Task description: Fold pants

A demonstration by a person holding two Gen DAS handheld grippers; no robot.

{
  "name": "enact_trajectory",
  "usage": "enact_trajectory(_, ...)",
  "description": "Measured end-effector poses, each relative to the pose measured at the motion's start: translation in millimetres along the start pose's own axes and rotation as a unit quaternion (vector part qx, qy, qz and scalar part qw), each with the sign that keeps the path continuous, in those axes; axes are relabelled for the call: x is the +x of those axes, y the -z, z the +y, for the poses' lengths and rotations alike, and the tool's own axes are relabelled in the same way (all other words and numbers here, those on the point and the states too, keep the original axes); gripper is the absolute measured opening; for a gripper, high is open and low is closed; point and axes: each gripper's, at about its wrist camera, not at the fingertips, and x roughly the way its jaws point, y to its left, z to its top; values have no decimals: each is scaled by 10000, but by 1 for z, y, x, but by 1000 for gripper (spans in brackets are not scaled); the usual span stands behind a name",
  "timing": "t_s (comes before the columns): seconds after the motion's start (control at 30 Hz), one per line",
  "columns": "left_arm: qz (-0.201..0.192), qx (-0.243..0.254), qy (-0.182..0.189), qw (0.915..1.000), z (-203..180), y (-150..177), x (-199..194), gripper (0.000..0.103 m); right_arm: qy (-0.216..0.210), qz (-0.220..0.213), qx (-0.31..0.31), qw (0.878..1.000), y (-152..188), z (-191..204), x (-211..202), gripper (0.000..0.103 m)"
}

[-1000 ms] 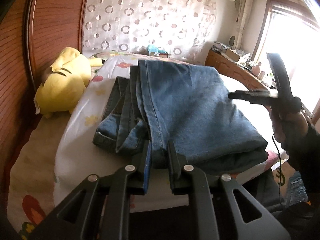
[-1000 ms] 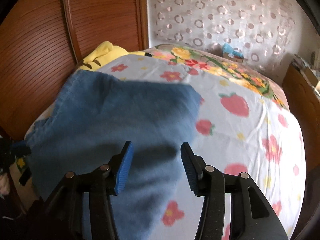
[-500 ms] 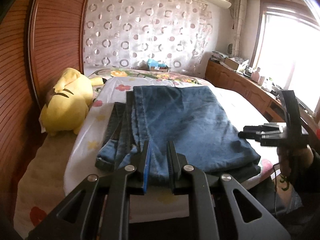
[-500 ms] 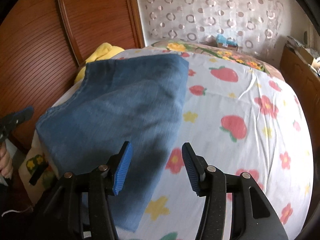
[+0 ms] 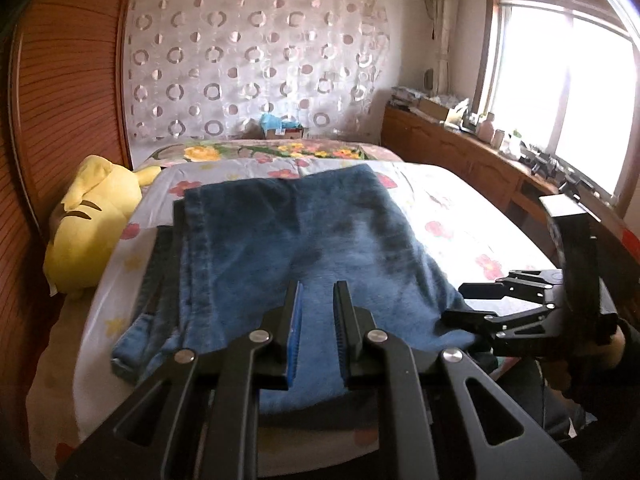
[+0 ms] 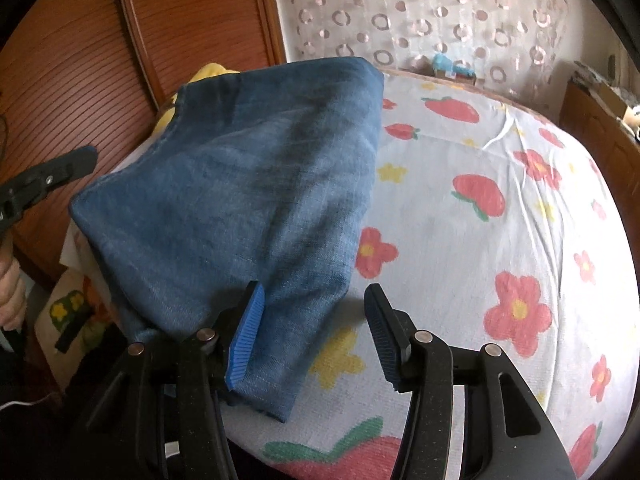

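left gripper (image 5: 316, 320): its two blue pads sit close together with a thin gap, just above the near edge of the jeans. i cannot tell if they pinch the cloth.
right gripper (image 6: 314, 332): pads wide apart, nothing squeezed. the left pad is over the near right corner of the jeans, the right pad is over the sheet just beside them.
jeans (image 5: 288, 240): blue, folded into a thick flat stack, lying on the bed (a few dark layers peek out on the left side).
bed sheet (image 6: 480, 240): white with red flowers and strawberries, under the jeans.
yellow plush toy (image 5: 90, 232): left of the jeans, by the wooden wall.
window (image 5: 568, 80): bright, far to the right of the jeans.
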Motion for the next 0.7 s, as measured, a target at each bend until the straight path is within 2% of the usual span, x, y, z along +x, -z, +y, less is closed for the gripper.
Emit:
enact_trajectory(0.3, 433, 10, 18, 9991, -6, 12, 33, 14, -33, -135, 28, 9999, 5, -2, -1, 53)
enact_trajectory(0.43, 689, 28, 166, 9975, -7, 21, 45, 24, -55, -157, 34, 9999, 6, -2, -1, 54)
enact_trajectory(0.7, 710, 81, 156, 9973, -14, 27, 48, 31, -41, -159, 30, 9999, 6, -2, -1, 54)
